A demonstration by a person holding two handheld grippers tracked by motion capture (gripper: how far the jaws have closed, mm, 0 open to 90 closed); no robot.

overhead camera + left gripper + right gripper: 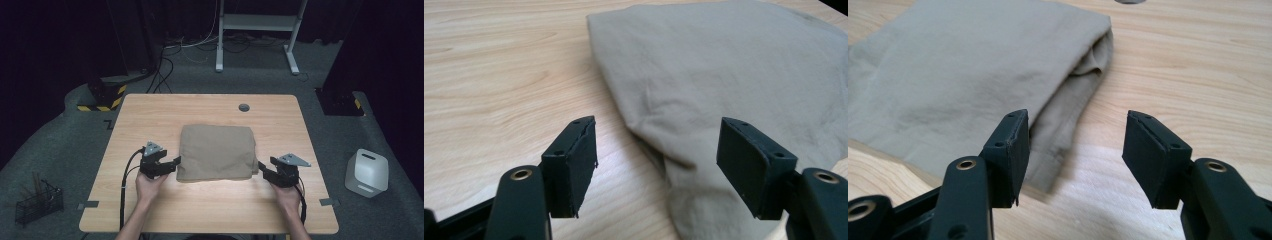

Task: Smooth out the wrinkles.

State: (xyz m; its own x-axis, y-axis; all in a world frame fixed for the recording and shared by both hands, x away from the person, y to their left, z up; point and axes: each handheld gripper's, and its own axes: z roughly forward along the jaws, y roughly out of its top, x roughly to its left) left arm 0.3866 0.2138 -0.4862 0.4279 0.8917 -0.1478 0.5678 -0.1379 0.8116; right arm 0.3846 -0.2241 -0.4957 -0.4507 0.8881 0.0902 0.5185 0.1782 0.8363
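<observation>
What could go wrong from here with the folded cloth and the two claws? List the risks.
1. The folded tan cloth shows loose stacked layers at its near right corner; the open right claw might pinch only some of them, so the fold could slip apart.
2. The open left claw is aimed at a rumpled corner; a grip there could drag the cloth askew on the table.
3. Uneven pulls by the two claws could undo the fold.

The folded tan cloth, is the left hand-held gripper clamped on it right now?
No, the left hand-held gripper stands open in front of the folded tan cloth, its pads clear of the fabric.
</observation>
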